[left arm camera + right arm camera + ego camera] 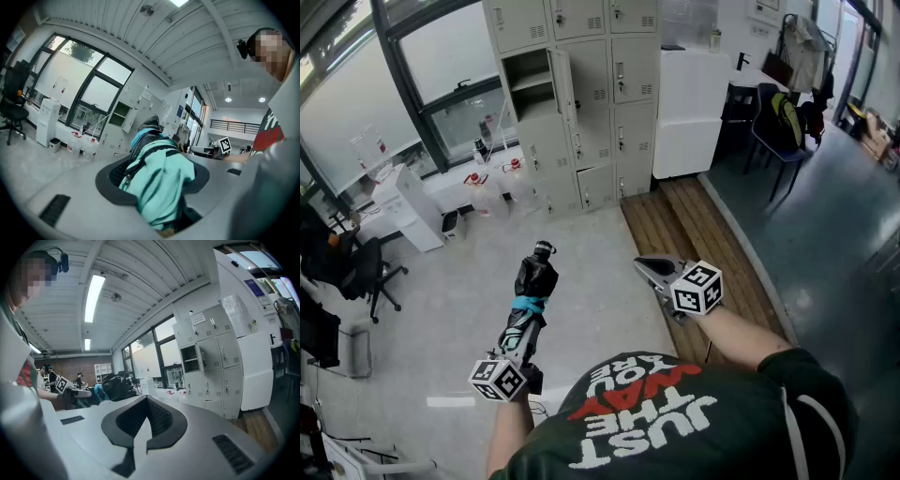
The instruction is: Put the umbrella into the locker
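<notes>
Well apart from the locker bank [581, 94], up at twelve o'clock in the head view: grey painted sheet metal, flat doors with small vents and latches. One open compartment [528, 82] at eleven o'clock, left column, door swung out beside it, a shelf inside. Best to walk up square to that opening, keep the load level and feed it tip first, clear of the door edge and the shelf.

Grips the folded umbrella [534, 279] in the left hand-held gripper [521, 336] at seven o'clock, jaws part-way apart and pressed on the bundled cloth, tip pointing toward the lockers. Soft, crumpled fabric, black toward the tip, teal at the jaws, with a blue band round the middle. Probably squashy and prone to slip, so worth holding firm and avoiding any swing.

Right hand-held gripper [649, 269] at five o'clock, smooth grey jaws closed together on nothing, ribbed dark pads meeting. Free to steady the door if needed.
</notes>
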The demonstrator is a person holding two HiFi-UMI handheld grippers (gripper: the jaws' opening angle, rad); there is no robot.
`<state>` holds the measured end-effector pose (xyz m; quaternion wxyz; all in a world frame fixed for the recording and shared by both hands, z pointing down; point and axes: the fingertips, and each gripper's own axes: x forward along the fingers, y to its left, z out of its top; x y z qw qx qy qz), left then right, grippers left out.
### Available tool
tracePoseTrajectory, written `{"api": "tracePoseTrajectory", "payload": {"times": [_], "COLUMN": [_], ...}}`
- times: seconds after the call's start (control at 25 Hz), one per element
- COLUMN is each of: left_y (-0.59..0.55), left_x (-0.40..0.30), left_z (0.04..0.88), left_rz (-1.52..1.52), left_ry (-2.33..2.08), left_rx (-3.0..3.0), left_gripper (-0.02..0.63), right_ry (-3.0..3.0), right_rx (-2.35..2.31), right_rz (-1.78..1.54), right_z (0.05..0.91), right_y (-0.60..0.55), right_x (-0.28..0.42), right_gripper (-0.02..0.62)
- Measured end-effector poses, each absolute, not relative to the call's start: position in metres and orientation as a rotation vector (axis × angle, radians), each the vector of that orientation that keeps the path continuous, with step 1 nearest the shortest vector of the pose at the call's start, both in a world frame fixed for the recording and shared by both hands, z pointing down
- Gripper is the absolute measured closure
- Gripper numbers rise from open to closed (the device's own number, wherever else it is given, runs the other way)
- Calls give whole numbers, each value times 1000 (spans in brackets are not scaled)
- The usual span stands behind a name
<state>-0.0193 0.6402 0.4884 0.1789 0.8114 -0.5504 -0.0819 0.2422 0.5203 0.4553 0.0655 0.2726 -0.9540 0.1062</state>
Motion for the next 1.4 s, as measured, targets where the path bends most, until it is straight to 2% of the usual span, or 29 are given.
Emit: {"api": "tracePoseTrajectory", "payload": {"times": [0.68,1.16,1.4], "left_y": [624,596,582], "left_x": [19,102,116], "left_z": [483,476,480], "left_rz": [-251,-336,-311], "left_ry": [-1575,-1601,-1604], "left_rx": [2279,2239,2216], "left_gripper": [390,390,390], "right_ry": [-2914,-2930,-2940], "right_rx": [759,706,698], "right_rz": [324,317,357], "right_z": [447,439,445], "right_y": [510,487,467], "right_x": [275,361,378], "right_gripper": [563,563,563]}}
